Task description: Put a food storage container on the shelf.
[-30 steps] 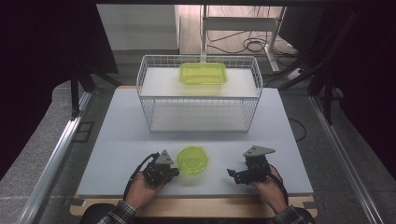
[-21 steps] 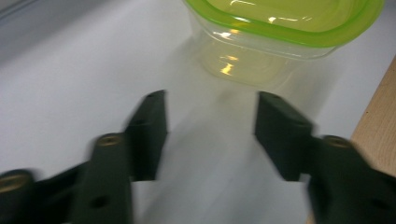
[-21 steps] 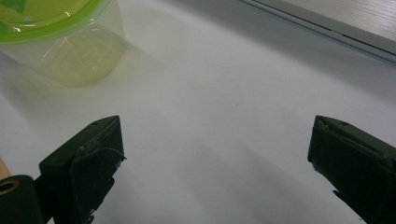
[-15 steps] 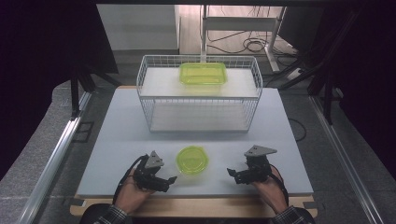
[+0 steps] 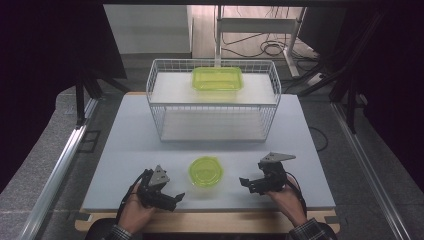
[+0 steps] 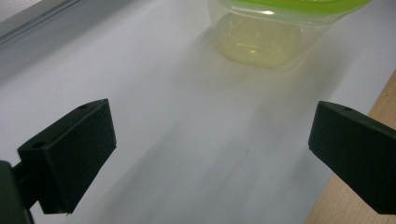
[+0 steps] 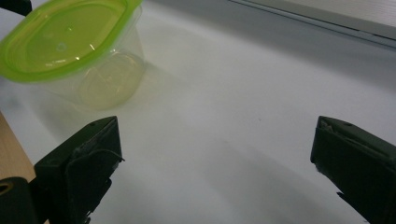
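Tub sat lower-center on the table, my left gripper had just been opening wide, empty, right gripper wide too, so a sloppy reach could've shoved it off.

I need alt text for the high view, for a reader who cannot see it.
A round green-lidded tub stands on a white table between two open hand-held grippers, left and right. Behind it, a wire basket holds a rectangular green tub.
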Demonstrator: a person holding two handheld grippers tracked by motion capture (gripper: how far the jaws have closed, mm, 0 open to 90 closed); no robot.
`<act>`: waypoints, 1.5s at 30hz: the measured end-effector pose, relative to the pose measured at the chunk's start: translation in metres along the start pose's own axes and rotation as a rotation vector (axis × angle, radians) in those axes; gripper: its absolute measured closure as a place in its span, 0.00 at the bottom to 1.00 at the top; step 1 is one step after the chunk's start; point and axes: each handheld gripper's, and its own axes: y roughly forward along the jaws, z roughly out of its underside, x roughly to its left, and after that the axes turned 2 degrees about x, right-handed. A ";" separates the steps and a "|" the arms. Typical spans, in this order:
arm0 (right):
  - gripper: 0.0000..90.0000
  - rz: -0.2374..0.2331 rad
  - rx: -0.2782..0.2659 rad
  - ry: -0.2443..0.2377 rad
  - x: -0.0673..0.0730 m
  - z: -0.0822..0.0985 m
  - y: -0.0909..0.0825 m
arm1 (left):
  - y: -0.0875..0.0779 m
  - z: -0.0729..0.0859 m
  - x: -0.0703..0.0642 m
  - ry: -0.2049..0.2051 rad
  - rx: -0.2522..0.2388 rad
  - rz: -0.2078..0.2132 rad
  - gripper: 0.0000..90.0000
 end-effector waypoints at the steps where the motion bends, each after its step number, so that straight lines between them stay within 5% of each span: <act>1: 0.02 -0.012 0.004 0.010 0.000 -0.002 0.001 | -0.001 0.001 0.000 -0.003 0.003 -0.001 0.01; 5: 0.02 -0.098 -0.016 0.103 -0.001 -0.011 0.004 | -0.001 0.004 0.001 0.008 0.019 0.007 0.01; 12: 0.12 -0.168 0.008 0.159 -0.002 -0.023 0.009 | 0.000 0.005 0.000 0.025 0.029 0.011 0.01; 19: 0.32 -0.224 0.038 0.153 -0.003 -0.037 0.020 | -0.003 0.007 0.002 0.012 0.026 0.007 0.01; 27: 0.43 -0.286 0.041 0.161 -0.001 -0.050 0.029 | -0.001 0.007 0.001 0.015 0.035 0.008 0.02; 45: 0.70 -0.485 0.109 0.300 -0.005 -0.062 0.065 | 0.002 0.008 0.000 0.046 0.041 0.003 0.02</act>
